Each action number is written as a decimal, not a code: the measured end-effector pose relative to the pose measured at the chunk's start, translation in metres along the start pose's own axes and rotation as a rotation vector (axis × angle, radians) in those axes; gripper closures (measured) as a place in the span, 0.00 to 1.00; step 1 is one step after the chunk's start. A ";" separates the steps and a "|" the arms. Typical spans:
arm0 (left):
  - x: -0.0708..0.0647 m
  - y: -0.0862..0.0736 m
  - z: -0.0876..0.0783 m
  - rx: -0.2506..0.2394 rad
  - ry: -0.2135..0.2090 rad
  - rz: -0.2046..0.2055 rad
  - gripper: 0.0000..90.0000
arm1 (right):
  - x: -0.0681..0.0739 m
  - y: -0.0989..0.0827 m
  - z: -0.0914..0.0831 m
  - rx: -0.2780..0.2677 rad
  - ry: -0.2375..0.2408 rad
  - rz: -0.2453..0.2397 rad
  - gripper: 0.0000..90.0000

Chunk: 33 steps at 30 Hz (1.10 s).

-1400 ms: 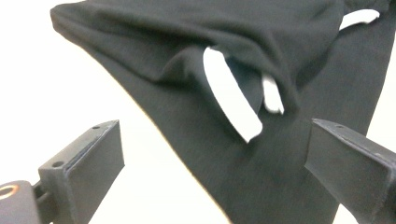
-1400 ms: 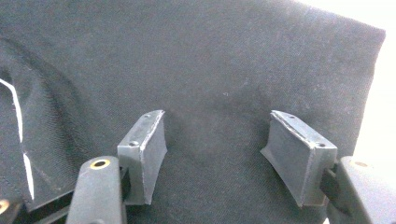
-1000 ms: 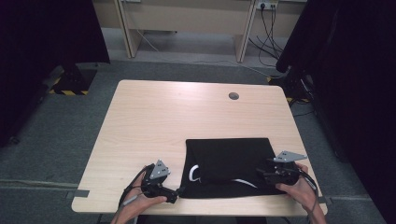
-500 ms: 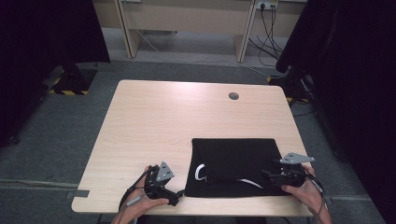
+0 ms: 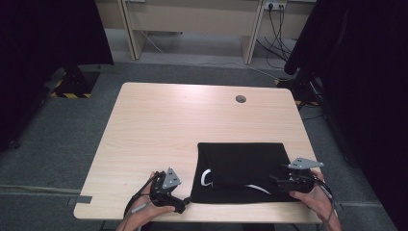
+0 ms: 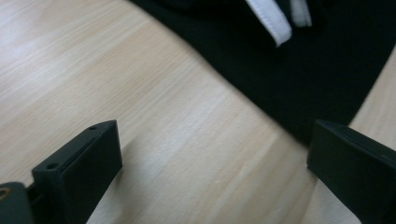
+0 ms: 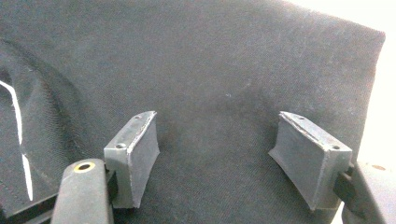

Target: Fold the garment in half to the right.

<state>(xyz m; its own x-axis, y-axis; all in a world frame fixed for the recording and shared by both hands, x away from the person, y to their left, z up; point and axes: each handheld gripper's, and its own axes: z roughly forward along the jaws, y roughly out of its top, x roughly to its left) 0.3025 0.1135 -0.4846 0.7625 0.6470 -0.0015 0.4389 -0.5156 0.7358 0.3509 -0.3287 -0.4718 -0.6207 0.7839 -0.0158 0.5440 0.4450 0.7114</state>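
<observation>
At the near right of the desk (image 5: 159, 125) lies a black garment (image 5: 245, 163), folded into a flat rectangle with white trim (image 5: 207, 177) showing at its near left. The folding looks nearly done. The right gripper (image 7: 217, 161) hovers over the cloth's near right corner; its jaws have just been opening and stand wide, pressing nothing. The left gripper (image 6: 210, 172) sits just left of the garment, jaws wide and empty over bare wood.
</observation>
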 end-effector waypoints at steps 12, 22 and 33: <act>-0.023 0.017 0.017 -0.013 -0.013 0.054 0.02 | 0.001 0.000 0.000 0.003 -0.003 0.002 0.34; -0.028 0.038 0.039 -0.032 0.015 0.064 0.07 | 0.001 0.000 0.000 0.003 -0.002 0.002 0.34; -0.027 0.048 0.047 -0.076 -0.020 0.057 0.69 | 0.001 0.001 0.001 0.002 -0.003 0.005 0.34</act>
<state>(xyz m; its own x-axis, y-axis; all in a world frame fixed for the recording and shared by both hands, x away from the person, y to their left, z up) 0.3257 0.0451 -0.4809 0.7950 0.6059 0.0288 0.3577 -0.5066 0.7845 0.3512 -0.3274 -0.4720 -0.6163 0.7874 -0.0149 0.5478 0.4421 0.7102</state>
